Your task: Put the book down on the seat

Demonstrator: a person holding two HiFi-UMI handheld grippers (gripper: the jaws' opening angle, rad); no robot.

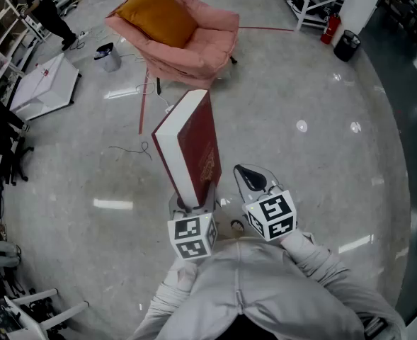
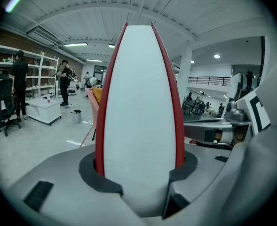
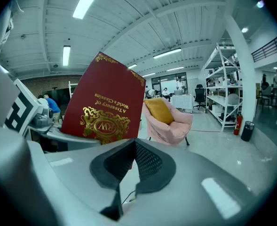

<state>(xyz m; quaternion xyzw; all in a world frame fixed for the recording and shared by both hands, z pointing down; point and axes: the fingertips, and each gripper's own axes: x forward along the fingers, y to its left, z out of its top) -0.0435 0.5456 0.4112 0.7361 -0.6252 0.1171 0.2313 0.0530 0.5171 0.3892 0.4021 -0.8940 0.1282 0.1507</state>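
I grip the stiff, heavy-looking book (image 1: 192, 144) low by its covers in the left hand-held gripper (image 1: 192, 204), well short of the armchair (image 1: 201, 44), likely top-heavy; right hand-held gripper (image 1: 246, 175) clenched empty.

The book (image 2: 138, 112) fills the gap between the fingers (image 2: 98, 175) of the left gripper (image 2: 139, 167). It hides nearly all of the armchair (image 2: 94, 108) beyond the fingertips; only a sliver shows to their left. People (image 2: 64, 84) further left are too small to tell apart. In the right gripper view, the book's lower corner lies behind the fingers (image 3: 150, 161) of the right gripper (image 3: 133, 142).
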